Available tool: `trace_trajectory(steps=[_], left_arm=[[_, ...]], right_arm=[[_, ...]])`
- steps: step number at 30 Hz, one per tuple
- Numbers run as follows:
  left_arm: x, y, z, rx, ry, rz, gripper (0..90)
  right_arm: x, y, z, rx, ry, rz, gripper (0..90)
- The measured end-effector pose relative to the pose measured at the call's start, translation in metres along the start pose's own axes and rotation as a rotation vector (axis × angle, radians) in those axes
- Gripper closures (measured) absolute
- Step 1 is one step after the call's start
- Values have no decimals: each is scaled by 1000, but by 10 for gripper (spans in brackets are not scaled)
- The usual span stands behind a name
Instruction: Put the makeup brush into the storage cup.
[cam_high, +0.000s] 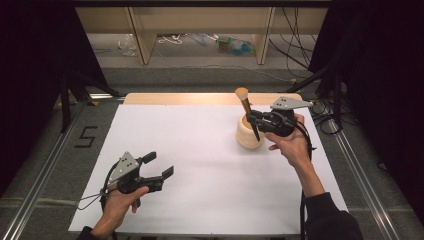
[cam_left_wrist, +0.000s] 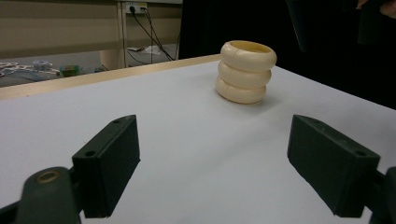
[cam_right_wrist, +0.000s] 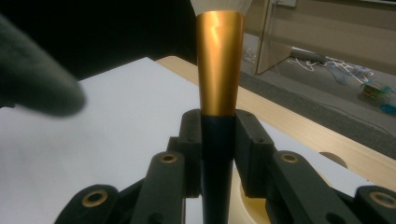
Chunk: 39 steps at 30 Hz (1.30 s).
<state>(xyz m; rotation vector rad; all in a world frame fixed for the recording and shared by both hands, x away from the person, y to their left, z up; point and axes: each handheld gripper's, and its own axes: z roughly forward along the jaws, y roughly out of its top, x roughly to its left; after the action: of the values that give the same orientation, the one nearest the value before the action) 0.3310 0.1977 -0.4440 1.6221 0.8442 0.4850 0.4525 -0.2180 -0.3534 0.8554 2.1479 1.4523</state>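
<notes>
high view / right gripper: jaws clamped on the dark handle of the makeup brush, brush roughly upright, leaning a little, bristle head up
high view / brush: handle tip sits over the mouth of the cream ringed holder; can't tell if it touches the inside
high view / holder: just in front of and below the right jaws, on the white table sheet, near its far right part
high view / left gripper: jaws apart, nothing between them, resting low over the sheet's near left part, well apart from holder and brush
left gripper view / jaws: spread wide, bare sheet between them
left gripper view / holder: three stacked rings, upright, well ahead of the jaws, slightly right of centre
right gripper view / jaws: closed together on the handle, one pad each side
right gripper view / brush: gold ferrule rises straight above the pads, pale bristles at top edge
right gripper view / holder: rim partly visible directly below the jaws
</notes>
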Motion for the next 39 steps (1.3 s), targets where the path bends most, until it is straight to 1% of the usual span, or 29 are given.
trace_trajectory(steps=[1,2,3,4,5,6,7,8,9,14,15,17,20,21,22,23,26,27,28,32,33,34,35,36,37,38,39], left_arm=[[0,0,0,-2,0,-2,168],[0,0,0,-2,0,-2,168],[0,0,0,-2,0,-3,168],[0,0,0,-1,0,-2,168],[0,0,0,-1,0,0,168],[0,0,0,0,1,0,168],[0,0,0,0,0,1,168],[0,0,0,-1,0,1,168],[0,0,-1,0,0,3,168],[0,0,-1,-1,0,0,168],[0,0,-1,1,-2,5,168],[0,0,-1,2,-2,3,168],[0,0,-1,1,-1,4,168],[0,0,-1,2,-2,3,168],[0,0,-1,1,-1,3,168],[0,0,0,0,0,1,168],[0,0,-1,1,-2,4,168],[0,0,-1,0,-1,3,168],[0,0,-1,-1,-1,0,168],[0,0,-1,0,-4,6,169],[0,0,-1,-1,-3,4,168],[0,0,-1,-1,-1,1,168],[0,0,-1,0,-1,1,168],[0,0,-1,1,-2,2,168],[0,0,-1,2,-2,4,168],[0,0,-1,2,-2,4,168],[0,0,-1,1,-2,3,168]], right_arm=[[-1,1,1,-2,-2,7,745],[-2,1,2,-20,-3,1,745],[-3,2,3,-24,-7,1,745],[-4,2,5,-32,-21,1,745],[-5,2,6,-33,-14,2,745],[-6,2,7,-40,-25,0,745],[-8,3,8,-37,-27,2,745],[-9,3,9,-41,-29,2,745],[-10,3,11,-56,-28,6,745],[-18,5,16,-68,-47,3,745],[-22,5,18,-79,-53,8,745],[-24,5,19,-82,-61,9,745],[-29,3,23,-96,-71,34,745],[-31,2,24,-103,-75,29,745],[-32,1,25,-94,-76,45,745],[-35,0,27,-106,-77,35,745],[-37,-1,28,-101,-81,58,745],[-37,-1,28,-101,-81,58,745],[-40,-2,30,-114,-90,43,745],[-42,-4,32,-120,-90,58,745],[-43,-5,33,-131,-94,47,745],[-43,-5,33,-122,-92,65,745],[-45,-6,35,-138,-92,55,745],[-45,-7,34,-124,-96,74,745],[-45,-7,35,-119,-93,74,745],[-47,-9,37,-132,-97,54,744],[-47,-9,37,-132,-97,54,744]])
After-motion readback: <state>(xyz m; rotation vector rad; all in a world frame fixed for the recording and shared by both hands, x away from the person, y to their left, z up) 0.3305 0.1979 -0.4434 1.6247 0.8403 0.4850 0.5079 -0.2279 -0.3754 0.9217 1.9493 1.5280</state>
